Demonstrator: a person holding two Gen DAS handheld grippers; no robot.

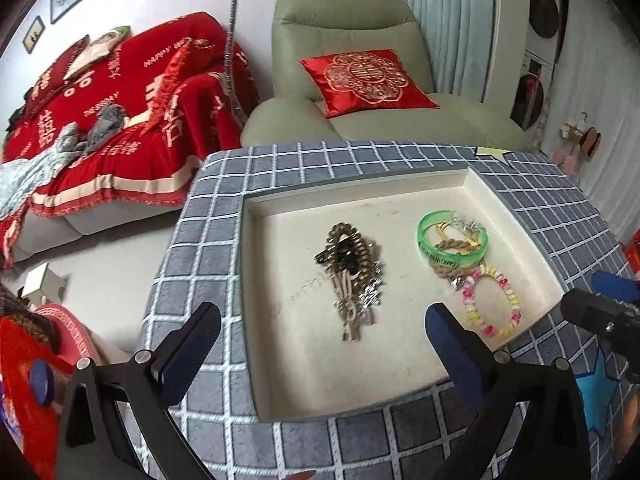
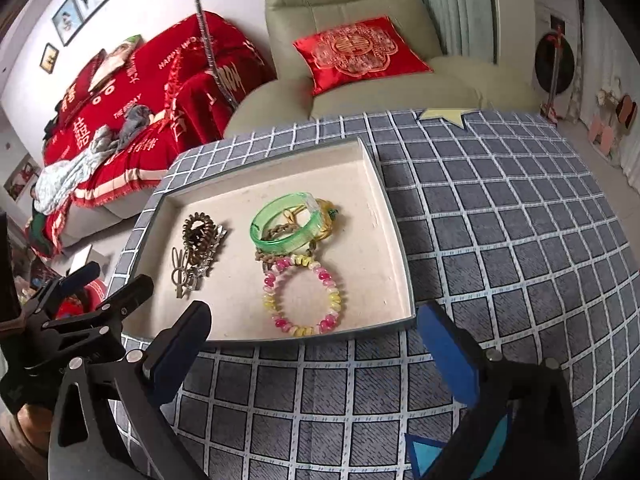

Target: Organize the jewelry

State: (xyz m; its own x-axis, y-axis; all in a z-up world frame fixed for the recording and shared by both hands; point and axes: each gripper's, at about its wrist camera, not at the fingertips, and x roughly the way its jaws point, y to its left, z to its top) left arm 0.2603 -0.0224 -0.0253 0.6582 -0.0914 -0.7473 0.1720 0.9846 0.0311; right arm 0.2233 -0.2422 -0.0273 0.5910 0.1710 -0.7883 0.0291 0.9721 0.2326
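Observation:
A cream tray [image 1: 280,360] [image 2: 380,200] lies on a grey checked cloth. In it, a brown coil hair tie with hair clips [image 1: 352,276] [image 2: 196,252] lies left. A green bangle [image 1: 452,244] [image 2: 286,224] lies right over gold and brown cords. A pink and yellow bead bracelet [image 1: 494,300] [image 2: 302,296] lies in front of it. My left gripper [image 1: 322,344] is open and empty above the tray's near edge. My right gripper [image 2: 316,340] is open and empty at the tray's near edge. The left gripper also shows in the right wrist view [image 2: 108,284].
The checked cloth [image 2: 500,240] covers a rounded table. A green armchair [image 1: 360,80] with a red cushion stands behind it. A sofa with a red blanket [image 1: 120,120] is at the left. A red box [image 1: 24,380] sits at the lower left.

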